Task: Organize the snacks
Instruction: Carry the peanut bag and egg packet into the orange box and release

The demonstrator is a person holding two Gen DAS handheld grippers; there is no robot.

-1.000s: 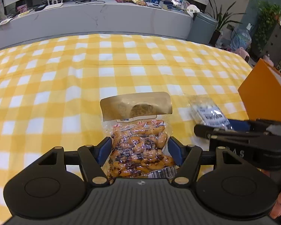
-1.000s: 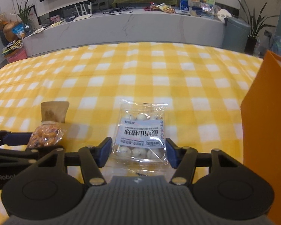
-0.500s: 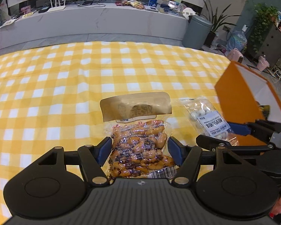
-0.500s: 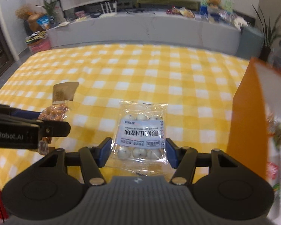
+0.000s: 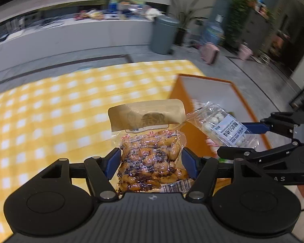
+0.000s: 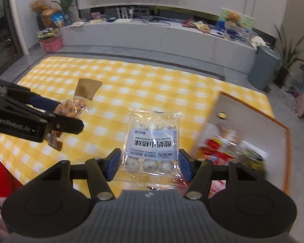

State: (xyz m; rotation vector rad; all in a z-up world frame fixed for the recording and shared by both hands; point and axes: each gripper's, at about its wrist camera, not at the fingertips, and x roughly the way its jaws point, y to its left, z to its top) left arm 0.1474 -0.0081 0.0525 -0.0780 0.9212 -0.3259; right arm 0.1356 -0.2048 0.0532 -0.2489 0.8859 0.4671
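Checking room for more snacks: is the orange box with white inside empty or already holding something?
Already holding something. The orange box is open on top, and colourful snack wrappers lie blurred inside it, with white floor still bare.

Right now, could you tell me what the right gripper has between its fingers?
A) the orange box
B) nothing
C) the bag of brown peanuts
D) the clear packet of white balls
D: in the right wrist view the right gripper has its blue fingers against both sides of the clear packet of white balls, lifted above the checked cloth.
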